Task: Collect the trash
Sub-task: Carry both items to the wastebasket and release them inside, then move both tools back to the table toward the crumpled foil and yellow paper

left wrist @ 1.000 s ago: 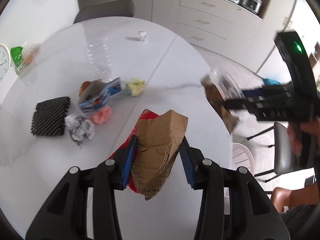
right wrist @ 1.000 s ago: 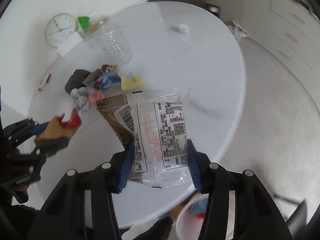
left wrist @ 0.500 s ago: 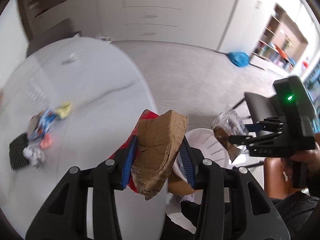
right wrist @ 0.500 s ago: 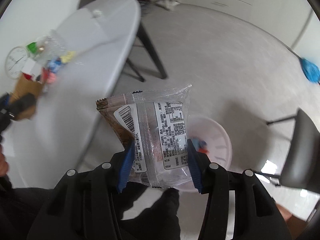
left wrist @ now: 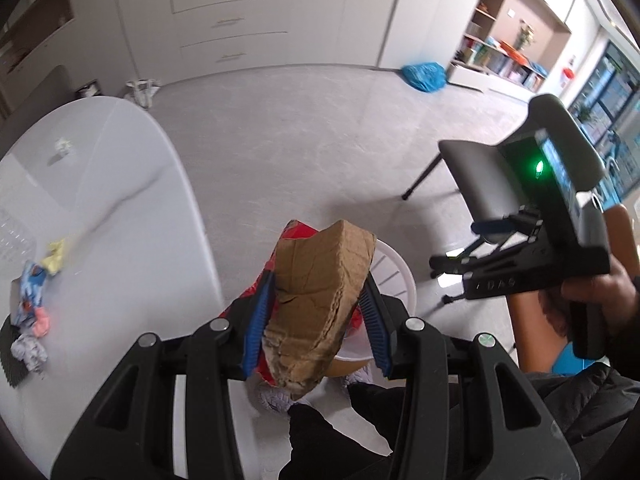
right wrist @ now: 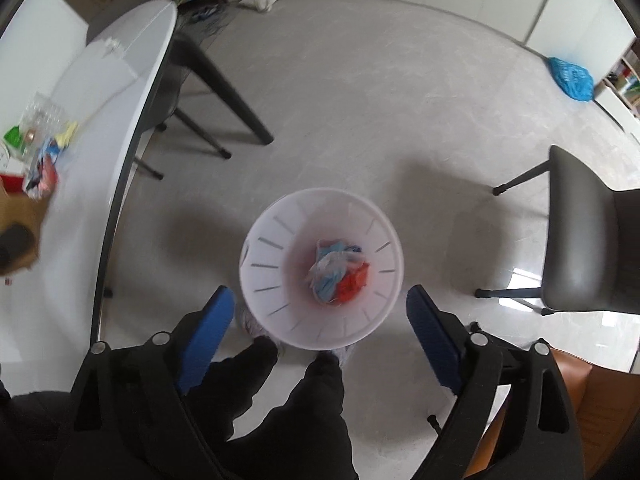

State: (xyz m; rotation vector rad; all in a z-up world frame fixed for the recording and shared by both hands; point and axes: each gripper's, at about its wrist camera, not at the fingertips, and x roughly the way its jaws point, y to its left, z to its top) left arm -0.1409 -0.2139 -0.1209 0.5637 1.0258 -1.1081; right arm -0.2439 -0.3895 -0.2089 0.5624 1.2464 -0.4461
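My left gripper (left wrist: 317, 292) is shut on a torn piece of brown cardboard (left wrist: 324, 256) with a red wrapper (left wrist: 296, 232) behind it, held past the table edge over the white bin (left wrist: 400, 276). My right gripper (right wrist: 319, 293) points down above the bin's rim (right wrist: 256, 240). Its jaws are opening, with nothing between them. Blue, red and pale scraps (right wrist: 340, 272) lie inside the bin. The left wrist view shows the right gripper (left wrist: 454, 245) to the right, held in a hand. On the white table (left wrist: 120, 200) sit a yellow crumple (left wrist: 54, 254), a blue carton (left wrist: 34, 284) and a pink crumple (left wrist: 42, 324).
A dark chair (right wrist: 588, 240) stands right of the bin, and the table's dark legs (right wrist: 224, 92) stand to its left. The person's dark trouser legs (right wrist: 304, 400) and shoes touch the bin's near side. A blue bag (left wrist: 424, 74) lies on the far floor. A small white crumple (left wrist: 64, 146) lies far on the table.
My right gripper swung off the table to above the bin and opened, and the clear packet has left its jaws. My left gripper carried the cardboard from over the table to the bin.
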